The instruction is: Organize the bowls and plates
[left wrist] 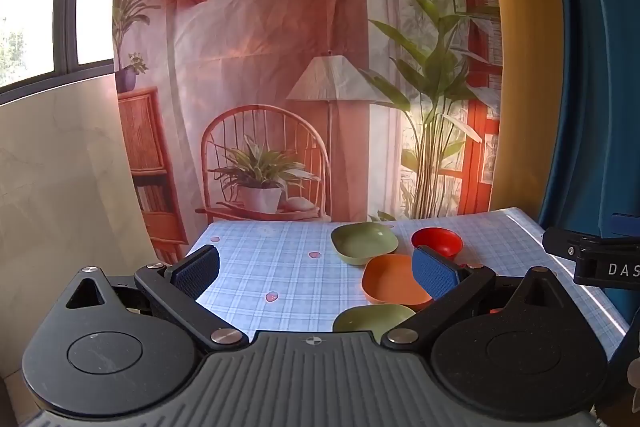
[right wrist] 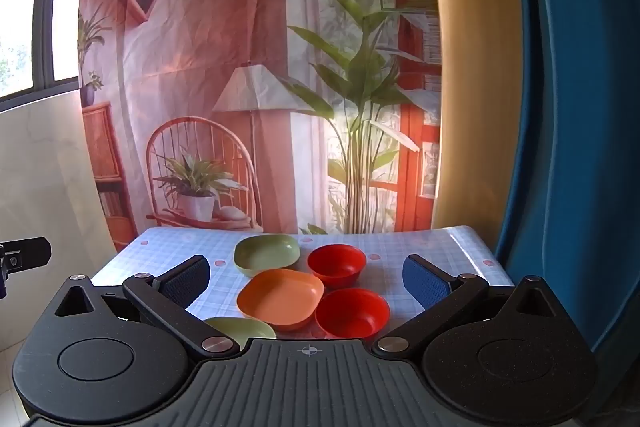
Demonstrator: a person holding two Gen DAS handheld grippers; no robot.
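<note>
I hold both the left gripper (left wrist: 316, 273) and right gripper (right wrist: 306, 277) back, fingers spread and empty, surveying 5 loose dishes on the bench (right wrist: 432, 247) before choosing.

In the left wrist view, the near green plate (left wrist: 370, 317) at 6 o'clock is half covered by the tool's own body, and the orange plate (left wrist: 390, 281) loses its right edge behind a blue pad (left wrist: 434, 273). The near red bowl is almost wholly hidden there. The other tool (left wrist: 600, 259) (at 3 o'clock) is cut by the frame. In the right wrist view, the near green plate (right wrist: 240, 329) is again partly covered.
</note>
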